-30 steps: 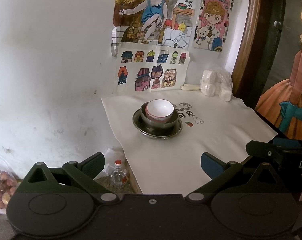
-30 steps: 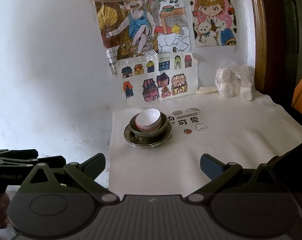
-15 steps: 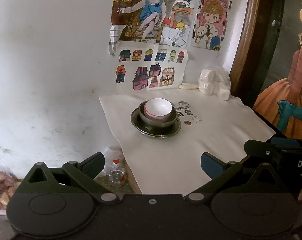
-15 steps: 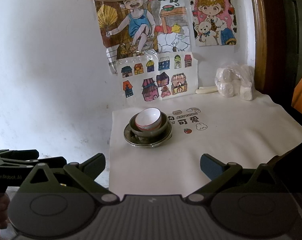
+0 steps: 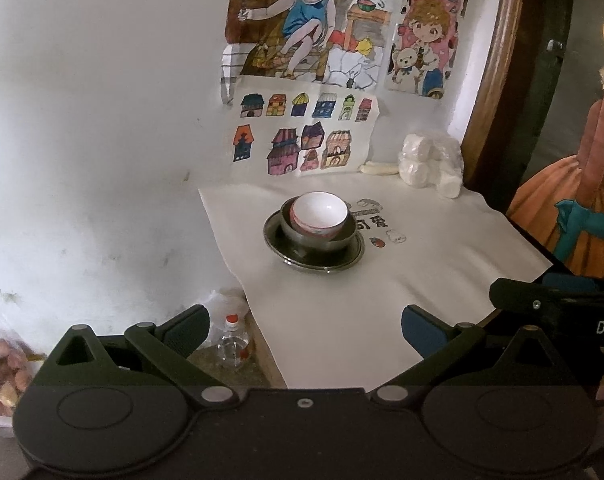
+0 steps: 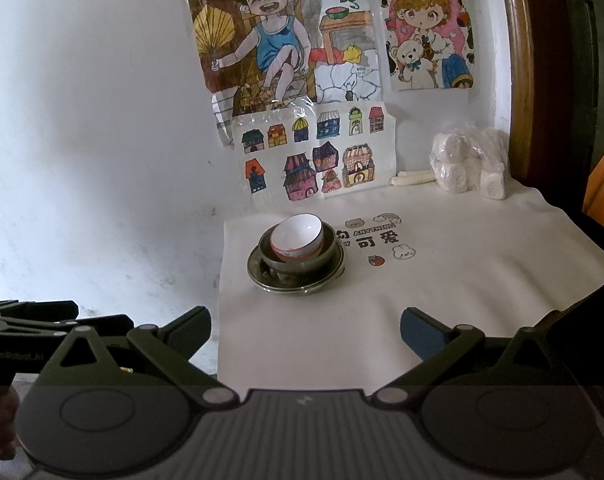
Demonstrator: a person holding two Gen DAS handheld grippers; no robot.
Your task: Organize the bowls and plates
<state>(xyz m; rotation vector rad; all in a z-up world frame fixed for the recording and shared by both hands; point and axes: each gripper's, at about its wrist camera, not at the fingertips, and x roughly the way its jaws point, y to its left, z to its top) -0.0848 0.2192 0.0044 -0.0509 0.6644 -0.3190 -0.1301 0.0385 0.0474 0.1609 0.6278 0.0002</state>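
Little has shifted: white ceramic bowl (image 5: 320, 216) sits tilted, seemingly, in grey metal bowl (image 5: 322, 239) on round metal plate (image 5: 314, 258); left tongs (image 5: 305, 330) and right tongs (image 6: 305, 330) gape wide, empty, over cloth-covered tabletop (image 6: 442, 300).

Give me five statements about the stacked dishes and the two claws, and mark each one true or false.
1. The white bowl sits inside the metal bowl. True.
2. The metal bowl rests on a metal plate. True.
3. The left claw grips the white bowl. False: it is open, short of the stack.
4. The right claw is shut. False: it is open and empty.
5. The bag of white rolls lies in front of the stack. False: it lies behind it, by the wall.
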